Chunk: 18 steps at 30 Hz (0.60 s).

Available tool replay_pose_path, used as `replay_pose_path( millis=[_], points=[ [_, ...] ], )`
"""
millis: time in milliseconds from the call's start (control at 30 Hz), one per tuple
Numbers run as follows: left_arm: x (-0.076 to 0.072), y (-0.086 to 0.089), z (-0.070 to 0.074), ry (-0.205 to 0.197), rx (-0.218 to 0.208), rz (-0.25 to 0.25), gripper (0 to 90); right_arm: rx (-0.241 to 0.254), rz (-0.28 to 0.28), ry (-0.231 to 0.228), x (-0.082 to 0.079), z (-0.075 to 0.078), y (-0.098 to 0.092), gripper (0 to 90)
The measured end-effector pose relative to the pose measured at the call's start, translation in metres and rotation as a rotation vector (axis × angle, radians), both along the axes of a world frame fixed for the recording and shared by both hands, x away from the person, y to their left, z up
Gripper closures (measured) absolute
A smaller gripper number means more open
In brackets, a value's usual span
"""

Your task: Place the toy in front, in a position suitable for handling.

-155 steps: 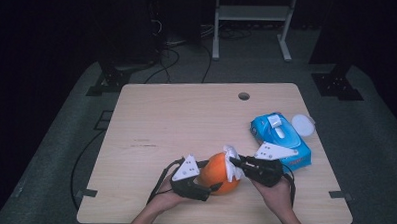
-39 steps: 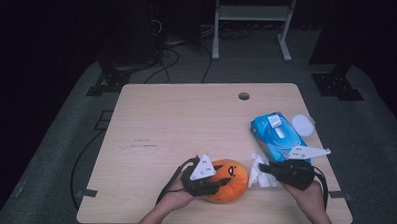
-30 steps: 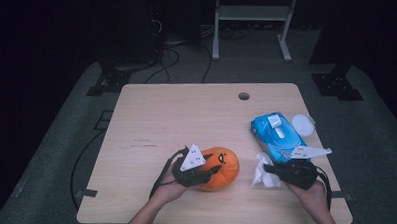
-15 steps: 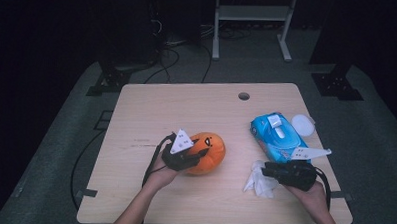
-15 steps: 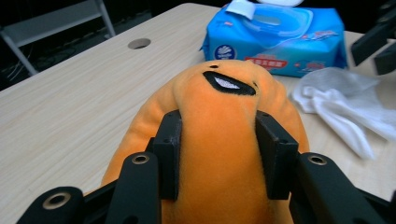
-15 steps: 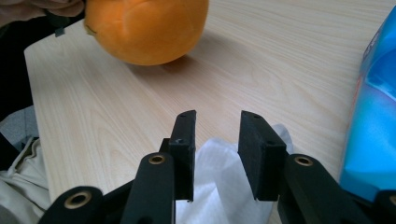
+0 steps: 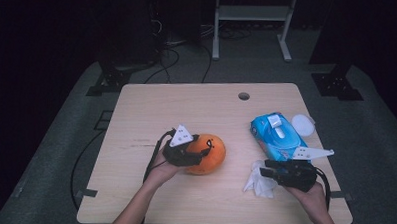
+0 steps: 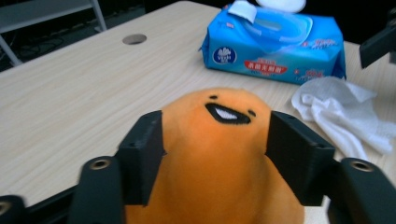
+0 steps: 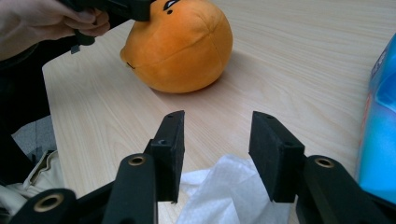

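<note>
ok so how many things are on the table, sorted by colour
orange: 1, plush ball
blue: 1, wipes pack
white: 2, crumpled wipe and round lid
total: 4

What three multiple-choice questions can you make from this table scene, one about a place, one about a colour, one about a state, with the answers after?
1. Where does the crumpled white wipe lie?
A. On the table by the right gripper
B. On top of the plush ball
C. On the floor

2. What colour is the wipes pack?
A. Green
B. Blue
C. Red

3. How is the pack's flip lid?
A. Shut
B. Torn off, on the floor
C. Open

Answers:
1. A, the high view shows the wipe on the wood just ahead of that gripper's jaws.
2. B, the wrapper is bright blue in the left gripper view.
3. C, the round white lid lies folded back beside the pack.
</note>
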<state>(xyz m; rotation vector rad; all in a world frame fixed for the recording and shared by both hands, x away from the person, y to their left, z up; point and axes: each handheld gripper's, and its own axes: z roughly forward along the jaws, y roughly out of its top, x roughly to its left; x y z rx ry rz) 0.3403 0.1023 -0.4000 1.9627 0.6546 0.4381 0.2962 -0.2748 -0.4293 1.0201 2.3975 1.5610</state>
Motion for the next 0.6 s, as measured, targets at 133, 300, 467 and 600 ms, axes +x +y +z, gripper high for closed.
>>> replay_pose_path(
  millis=[133, 300, 467, 600],
  points=[
    [-0.006, 0.007, 0.008, -0.016, -0.014, 0.009, 29.0, 0.002, 0.004, -0.004, -0.001, 0.001, 0.003, 52.8],
    [-0.009, 0.015, 0.009, -0.015, -0.024, 0.024, 25.9, 0.002, 0.003, 0.000, 0.000, 0.000, 0.004, 51.1],
    [-0.012, 0.024, 0.009, -0.001, -0.043, 0.042, 21.9, 0.011, -0.010, 0.010, 0.001, 0.000, 0.001, 48.5],
    [-0.017, 0.033, 0.009, 0.000, -0.052, 0.057, 20.4, 0.016, -0.015, 0.008, 0.000, 0.001, 0.001, 47.2]
  ],
)
